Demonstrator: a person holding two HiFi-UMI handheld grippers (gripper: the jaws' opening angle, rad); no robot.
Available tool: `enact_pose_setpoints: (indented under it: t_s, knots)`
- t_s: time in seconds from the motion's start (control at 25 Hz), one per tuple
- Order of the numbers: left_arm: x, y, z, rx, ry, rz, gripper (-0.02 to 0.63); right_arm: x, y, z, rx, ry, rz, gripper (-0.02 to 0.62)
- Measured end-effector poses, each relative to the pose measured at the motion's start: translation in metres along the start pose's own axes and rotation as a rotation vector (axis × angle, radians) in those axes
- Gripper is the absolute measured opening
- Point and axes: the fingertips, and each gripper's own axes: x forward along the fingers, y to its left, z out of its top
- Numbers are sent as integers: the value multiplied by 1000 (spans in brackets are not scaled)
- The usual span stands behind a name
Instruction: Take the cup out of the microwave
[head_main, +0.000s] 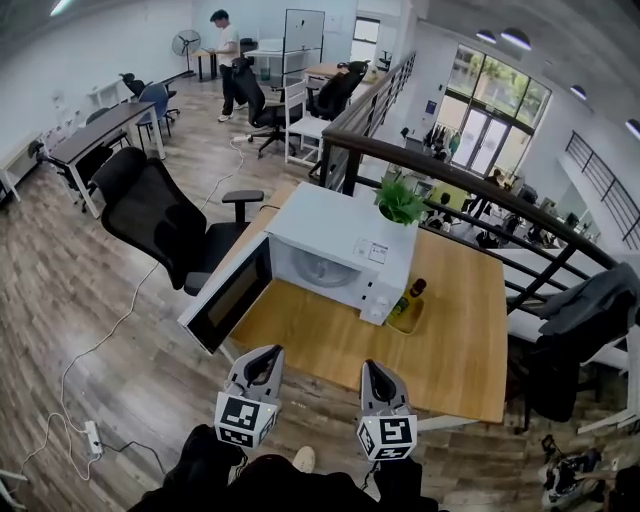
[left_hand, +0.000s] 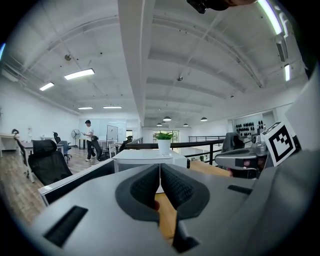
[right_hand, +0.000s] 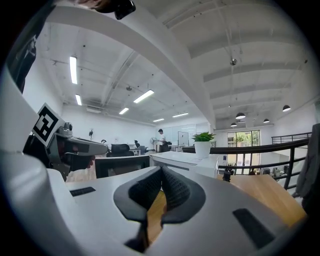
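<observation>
A white microwave stands on the wooden table with its door swung open to the left. Its cavity shows only the round turntable; I cannot make out a cup inside. Both grippers hang side by side just off the table's near edge, pointing at the microwave. My left gripper is shut with nothing between its pads. My right gripper is shut and empty too. In the left gripper view the microwave lies beyond the closed left gripper. The right gripper faces the microwave likewise.
A potted plant sits on top of the microwave. A small bottle stands in a tray at its right. A black office chair is left of the open door. A dark railing runs behind the table. A person stands far back.
</observation>
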Motion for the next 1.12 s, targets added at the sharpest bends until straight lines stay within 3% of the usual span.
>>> enact_pose_setpoints:
  t_s: [0.56, 1.12]
  knots:
    - [46, 49, -10, -10, 29, 64, 28, 76, -8, -8, 4, 18, 74, 15]
    - [162, 121, -42, -40, 100, 0, 28, 206, -23, -36, 57, 81, 58, 14]
